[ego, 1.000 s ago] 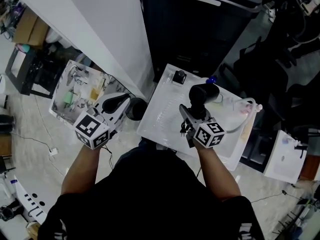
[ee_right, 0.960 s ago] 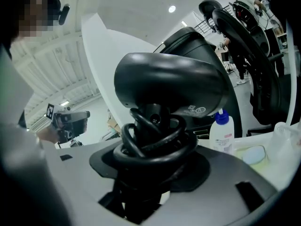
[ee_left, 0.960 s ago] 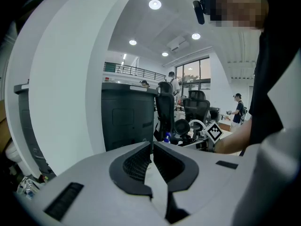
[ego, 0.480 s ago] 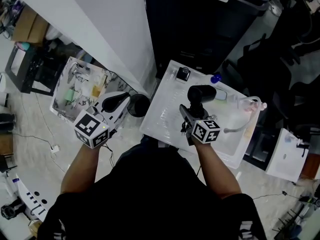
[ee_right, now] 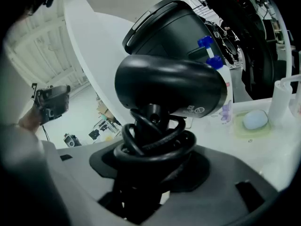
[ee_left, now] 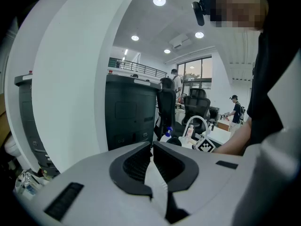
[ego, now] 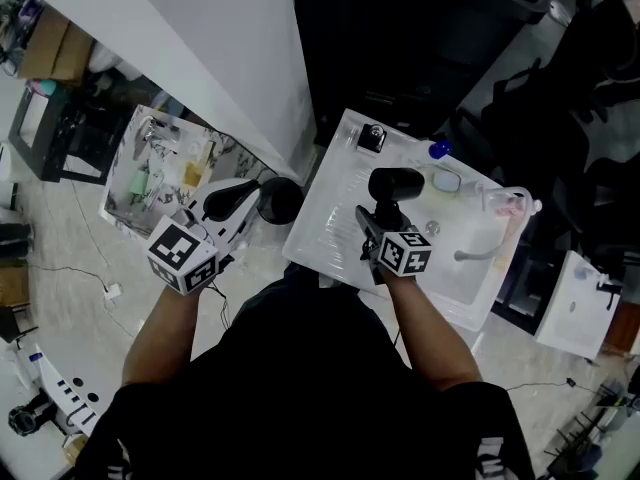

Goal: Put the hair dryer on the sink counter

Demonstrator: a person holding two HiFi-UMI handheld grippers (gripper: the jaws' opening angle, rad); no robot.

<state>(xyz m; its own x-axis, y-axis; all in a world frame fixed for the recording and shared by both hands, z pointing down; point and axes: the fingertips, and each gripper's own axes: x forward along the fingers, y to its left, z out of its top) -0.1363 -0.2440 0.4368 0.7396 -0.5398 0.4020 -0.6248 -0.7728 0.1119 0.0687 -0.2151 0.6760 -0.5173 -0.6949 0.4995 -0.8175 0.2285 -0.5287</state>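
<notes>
As the right gripper (ego: 376,226), clamped on the hair dryer (ego: 396,184), has shifted slightly leftward over the sink counter (ego: 328,220), set-down looks close. Left gripper (ego: 236,200) hangs closed, empty.

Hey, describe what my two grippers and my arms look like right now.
The left claw and right claw have light grey plastic shells with black ribbed pads lining the jaws. Each carries a white cube printed with black square markers. You wear a black short-sleeved top, with the forearms uncovered.
</notes>
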